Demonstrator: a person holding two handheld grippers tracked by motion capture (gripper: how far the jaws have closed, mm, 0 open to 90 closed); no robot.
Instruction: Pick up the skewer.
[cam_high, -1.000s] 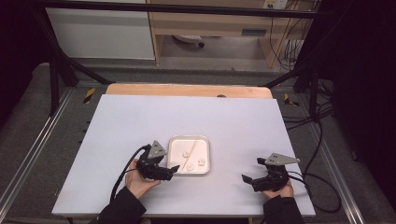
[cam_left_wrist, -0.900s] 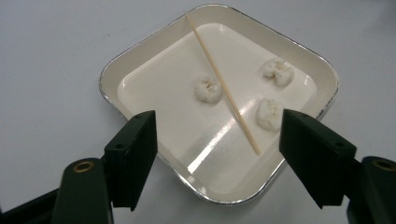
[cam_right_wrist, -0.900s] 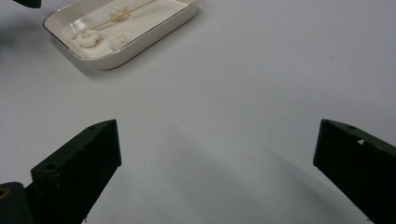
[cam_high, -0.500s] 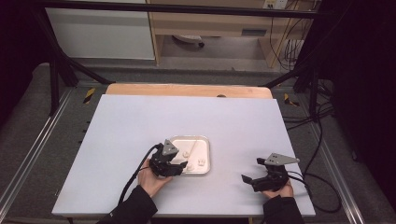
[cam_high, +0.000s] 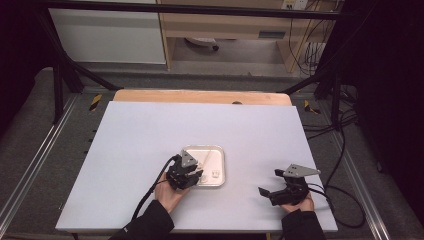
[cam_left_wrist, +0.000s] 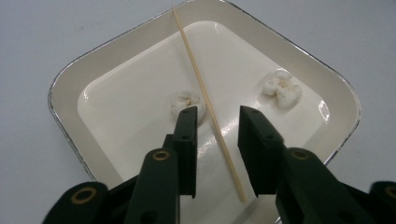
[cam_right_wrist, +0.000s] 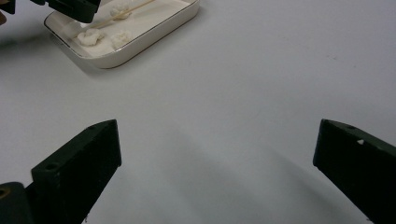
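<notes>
A white tray (cam_high: 205, 147) (cam_left_wrist: 65, 84) lies on the table's near middle. In it a thin wooden skewer (cam_left_wrist: 205, 100) (cam_right_wrist: 126, 11) runs corner to corner between two white puffed pieces (cam_left_wrist: 187, 100) (cam_left_wrist: 281, 88). My left gripper (cam_high: 194, 176) (cam_left_wrist: 217, 116) hangs over the tray's near left part, open. Its jaws have just been closing, and the skewer's near end lies between them with a gap on each side. My right gripper (cam_high: 269, 182) (cam_right_wrist: 217, 135) rests wide open over bare table at the near right, with nothing between its fingers.
The pale table top (cam_high: 250, 130) has free room all around the tray. A wooden strip (cam_high: 200, 96) borders its far edge. Cables (cam_high: 345, 150) trail off the right side. Dark frame rails run along both sides.
My left gripper has moved right and forward from beside the tray to over it, and its jaws have narrowed around the skewer. The right gripper has stayed still.
</notes>
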